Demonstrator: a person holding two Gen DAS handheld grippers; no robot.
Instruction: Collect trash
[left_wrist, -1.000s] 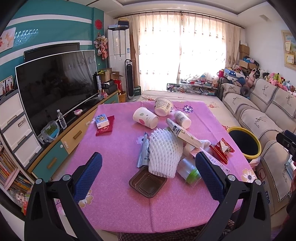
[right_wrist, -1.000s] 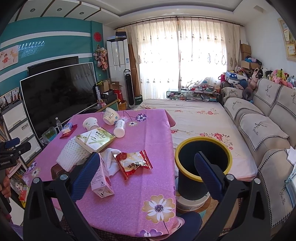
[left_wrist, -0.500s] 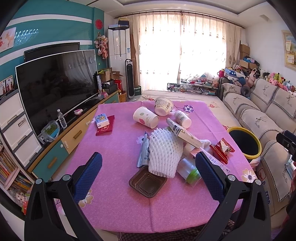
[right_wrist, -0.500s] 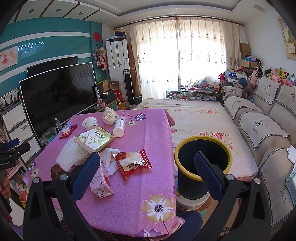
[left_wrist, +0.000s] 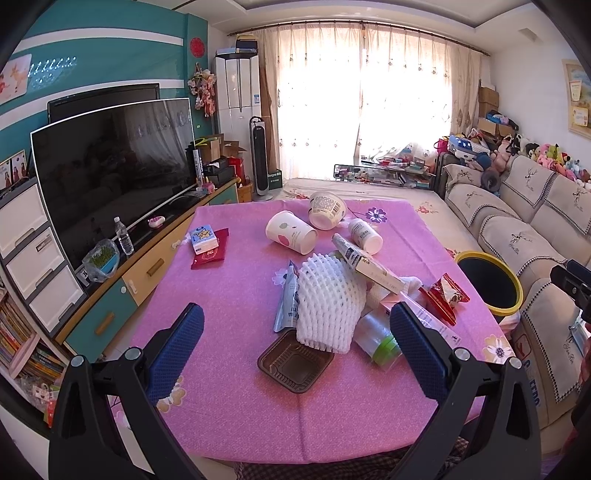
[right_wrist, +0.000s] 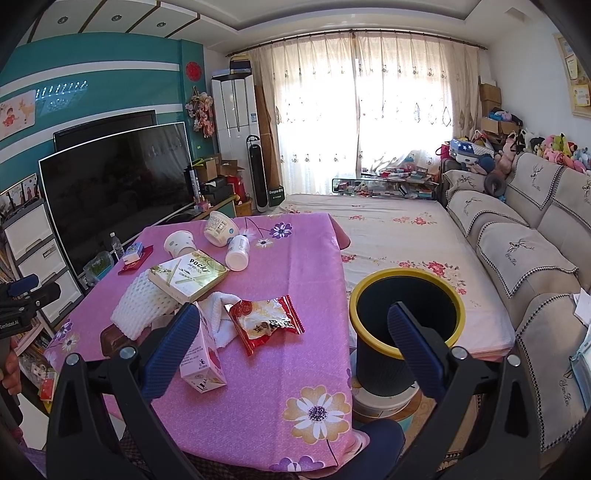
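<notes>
Left gripper (left_wrist: 295, 334) and right gripper (right_wrist: 291, 336) spread wide, empty — brown tray (left_wrist: 295, 363) and red wrapper (right_wrist: 264, 323) between the jaws.

You've got bright daylight coming through the sheer curtains (left_wrist: 364, 99) at the back, a teal wall (right_wrist: 110, 70) with a big TV (left_wrist: 110, 166) on the left, and a beige sofa (right_wrist: 524, 243) piled with stuffed toys (right_wrist: 557, 147) along the right.
</notes>
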